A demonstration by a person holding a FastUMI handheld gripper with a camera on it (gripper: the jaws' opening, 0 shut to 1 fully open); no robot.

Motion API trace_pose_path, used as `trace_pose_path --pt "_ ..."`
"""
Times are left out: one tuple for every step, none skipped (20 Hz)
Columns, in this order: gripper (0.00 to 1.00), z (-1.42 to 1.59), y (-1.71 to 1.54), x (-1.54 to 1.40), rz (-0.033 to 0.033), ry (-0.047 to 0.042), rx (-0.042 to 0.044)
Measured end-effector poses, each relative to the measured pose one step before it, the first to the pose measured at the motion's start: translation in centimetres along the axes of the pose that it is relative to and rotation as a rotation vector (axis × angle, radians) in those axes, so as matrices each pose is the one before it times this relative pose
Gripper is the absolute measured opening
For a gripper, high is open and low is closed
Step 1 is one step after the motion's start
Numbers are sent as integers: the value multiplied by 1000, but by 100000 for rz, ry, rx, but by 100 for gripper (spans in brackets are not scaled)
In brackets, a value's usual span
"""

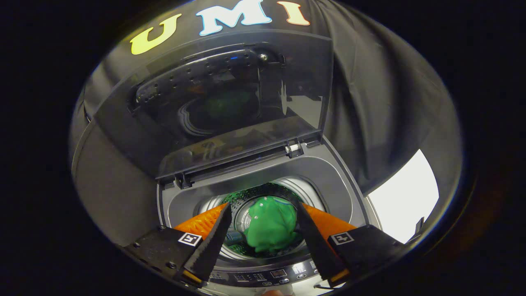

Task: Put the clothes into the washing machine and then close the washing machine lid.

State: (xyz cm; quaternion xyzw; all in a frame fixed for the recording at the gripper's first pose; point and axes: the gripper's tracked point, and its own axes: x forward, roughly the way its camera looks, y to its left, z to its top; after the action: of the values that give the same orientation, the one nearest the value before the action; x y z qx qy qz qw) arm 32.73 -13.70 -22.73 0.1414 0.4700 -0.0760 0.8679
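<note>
We see the green cloth [271, 224] bunched up between our tongs [263, 209], which hang wide apart over the washer [341, 185], its lid [222, 102] up.

I see a bright green crumpled cloth garment [271, 224] in the perforated silvery steel drum [246, 201], under a dark smoky translucent lid [213, 98].

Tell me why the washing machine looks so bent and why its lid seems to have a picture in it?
Gripper view: the fisheye lens bows the washing machine; the raised lid is glossy and mirrors the drum faintly, with small glints; the green garment in the drum is well lit, seen between the open gripper fingers; the booth beyond is dim.
</note>
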Motion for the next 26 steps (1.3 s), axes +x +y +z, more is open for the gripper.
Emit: trace_pose_path --pt "98 -63 140 -156 608 -171 91" --pt "98 263 25 -202 398 -344 -198" --pt "98 167 31 -320 202 -287 -204" --pt "98 306 178 -314 600 -224 -394" --pt "98 225 203 -311 784 -353 -761" --pt "98 408 121 -439 297 -764 -914" --pt "98 361 174 -486 264 -1190 -844" --pt "98 594 131 -414 405 -1295 -403" --pt "98 596 196 -593 806 -1023 -75" --pt "98 751 240 -641 1214 -1291 -131" --pt "98 836 250 -718 1200 -1772 -220" --pt "98 994 194 -640 644 -1565 -378" --pt "99 869 100 -504 260 -1934 -549" --pt "99 1030 101 -542 35 -1839 -584" --pt "99 786 42 -518 -496 -1432 -426" --pt "99 771 152 -644 156 -1188 150" --pt "99 754 375 -612 995 -1696 693" --pt "98 972 387 -633 946 -1812 779" --pt "98 953 340 -598 629 -1946 392" --pt "99 1121 249 -552 -23 -2212 37" --pt "98 916 255 -599 268 -2155 -78" --pt "98 689 413 -182 391 -1659 -49" --pt "98 742 497 -369 857 -1644 -73" --pt "98 832 501 -285 670 -1603 -505" --pt "98 721 459 -204 647 -1306 -952" --pt "98 697 397 -64 473 -1445 -1179"
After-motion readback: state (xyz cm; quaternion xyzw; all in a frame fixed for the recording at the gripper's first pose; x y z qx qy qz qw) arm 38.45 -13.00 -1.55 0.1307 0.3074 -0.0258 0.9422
